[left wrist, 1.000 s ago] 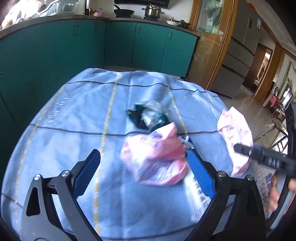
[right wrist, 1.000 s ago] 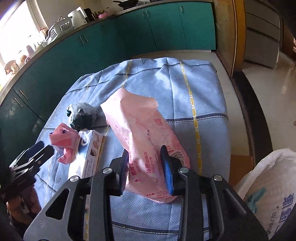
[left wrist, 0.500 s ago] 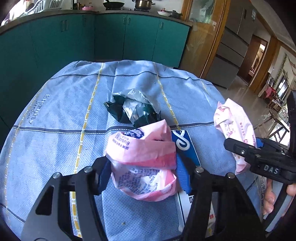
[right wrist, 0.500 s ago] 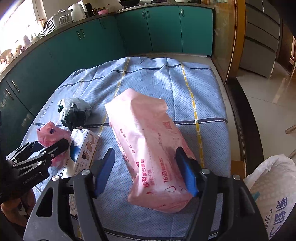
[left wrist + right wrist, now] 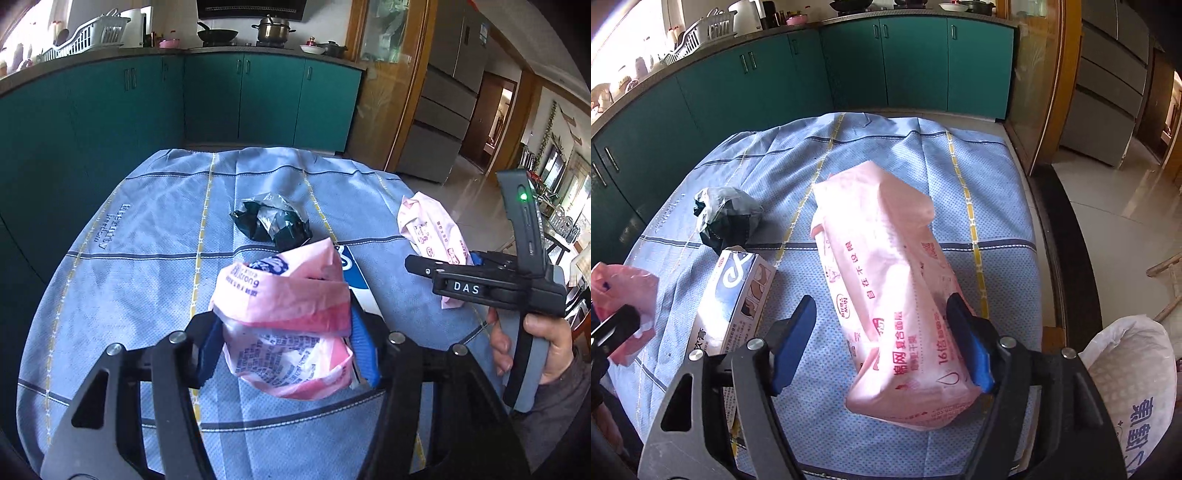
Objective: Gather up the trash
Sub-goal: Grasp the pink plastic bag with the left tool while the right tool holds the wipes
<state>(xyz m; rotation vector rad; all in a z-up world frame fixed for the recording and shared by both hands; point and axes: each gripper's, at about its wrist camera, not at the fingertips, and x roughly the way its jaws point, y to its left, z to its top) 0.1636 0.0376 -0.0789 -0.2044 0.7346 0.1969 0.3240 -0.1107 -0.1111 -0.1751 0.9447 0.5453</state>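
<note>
My left gripper (image 5: pixel 288 347) is shut on a crumpled pink wrapper (image 5: pixel 288 325) and holds it above the blue tablecloth (image 5: pixel 147 266). The wrapper also shows at the left edge of the right wrist view (image 5: pixel 624 299). My right gripper (image 5: pixel 882 343) is open, its jaws on either side of the near end of a long pink package (image 5: pixel 886 280) that lies on the cloth. The package also shows in the left wrist view (image 5: pixel 432 236). A crumpled dark green and silver bag (image 5: pixel 271 221) lies further back, seen too in the right wrist view (image 5: pixel 726 216).
A blue and white carton (image 5: pixel 735 299) lies on the cloth between the two grippers. A white sack (image 5: pixel 1134 384) stands off the table's right side. Teal kitchen cabinets (image 5: pixel 221 99) run behind the table. The table's right edge (image 5: pixel 1052 258) is dark wood.
My left gripper closed on the pink wrapper and lifted it. My right gripper opened and let go of the long pink package, which now lies on the cloth.
</note>
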